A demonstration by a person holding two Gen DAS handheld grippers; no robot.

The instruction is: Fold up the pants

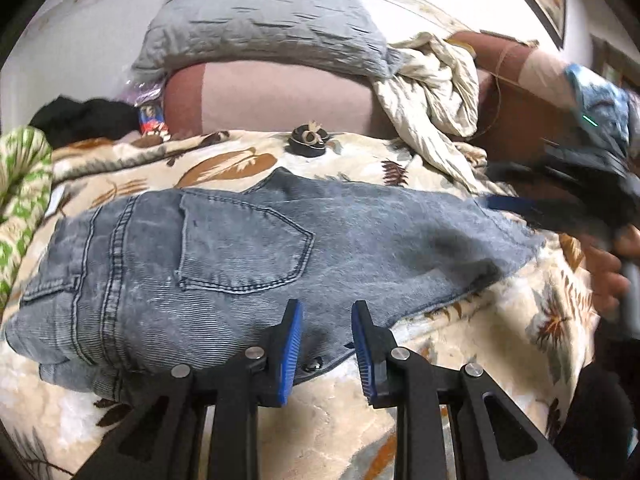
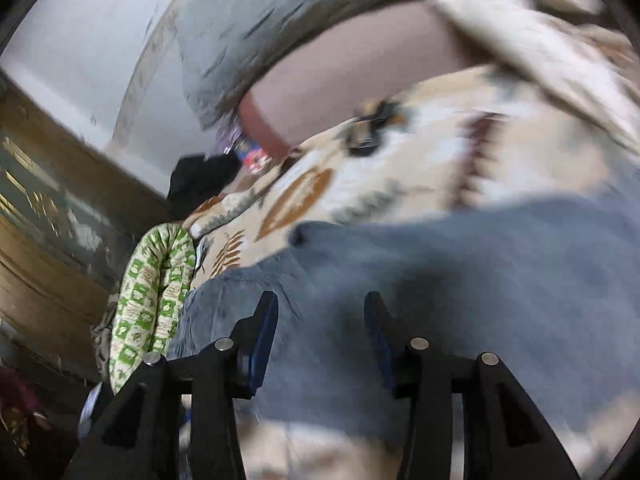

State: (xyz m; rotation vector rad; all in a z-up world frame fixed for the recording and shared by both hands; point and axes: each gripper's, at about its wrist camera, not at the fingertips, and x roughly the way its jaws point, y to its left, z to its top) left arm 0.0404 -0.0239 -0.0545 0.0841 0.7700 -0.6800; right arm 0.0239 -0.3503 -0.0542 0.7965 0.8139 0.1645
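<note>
Grey-blue jeans (image 1: 248,248) lie folded on a leaf-patterned blanket (image 1: 460,344), back pocket up and waistband toward me. My left gripper (image 1: 327,312) hovers over the near waistband edge by a metal button (image 1: 316,364). Its blue pads (image 1: 292,344) stand apart with nothing pressed between them. In the left wrist view my right gripper (image 1: 520,204) is a blurred shape at the jeans' right end, with a person's hand (image 1: 608,276) behind it. The right wrist view is motion-blurred: the right gripper (image 2: 320,304) is open above the denim (image 2: 460,280), with nothing between its fingers.
A grey pillow (image 1: 264,24) rests on a pinkish-brown bolster (image 1: 280,96) at the back. A crumpled cream cloth (image 1: 436,88) lies back right and a small round dark object (image 1: 308,142) behind the jeans. Green-patterned fabric (image 1: 20,184) and a black garment (image 1: 88,118) are at the left.
</note>
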